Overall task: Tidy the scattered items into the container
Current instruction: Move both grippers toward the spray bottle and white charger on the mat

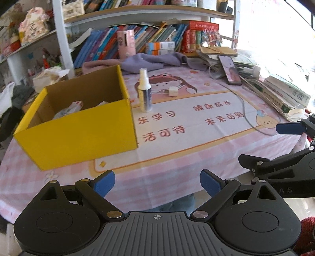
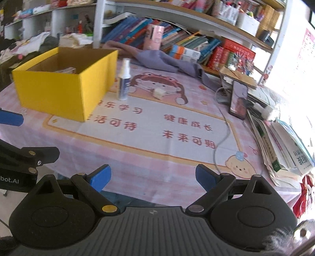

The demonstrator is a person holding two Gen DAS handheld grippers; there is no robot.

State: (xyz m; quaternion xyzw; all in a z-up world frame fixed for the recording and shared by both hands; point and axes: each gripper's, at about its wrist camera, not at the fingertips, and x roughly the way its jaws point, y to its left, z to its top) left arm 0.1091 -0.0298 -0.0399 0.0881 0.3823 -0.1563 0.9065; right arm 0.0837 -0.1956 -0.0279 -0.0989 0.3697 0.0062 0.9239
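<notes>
the left gripper [image 1: 157,184] sits nearest in its own view, its blue pads wide apart with nothing between them, poised over the near edge of the table [image 1: 177,157]. the right gripper [image 2: 153,178] looks the same in its view: jaws spread wide, empty, above the pink checked cloth [image 2: 137,157]. each gripper shows at the edge of the other's view, so the two hang side by side, close together. under the left gripper, below the table edge, a bit of blue fabric shows, perhaps a person's leg. farther in, on the left part of the table, stands the box [image 1: 78,126], yellow outside and brown inside, open at the top, with some small packs [image 1: 72,108] lying on its floor. just right of the box's far corner a spray bottle [image 1: 144,94] stands upright on the cloth, near the box but apart from it. a little right of the bottle lies a small white cube [image 1: 173,91], on the printed cartoon girl. a grey cable [image 1: 244,110] runs along the right side of the cloth. beyond it a phone [image 1: 230,70] leans against stacked books [image 1: 275,88], its screen lit. at the back a purple cloth [image 1: 153,61] lies crumpled before a shelf [image 1: 137,11] crammed with books.
</notes>
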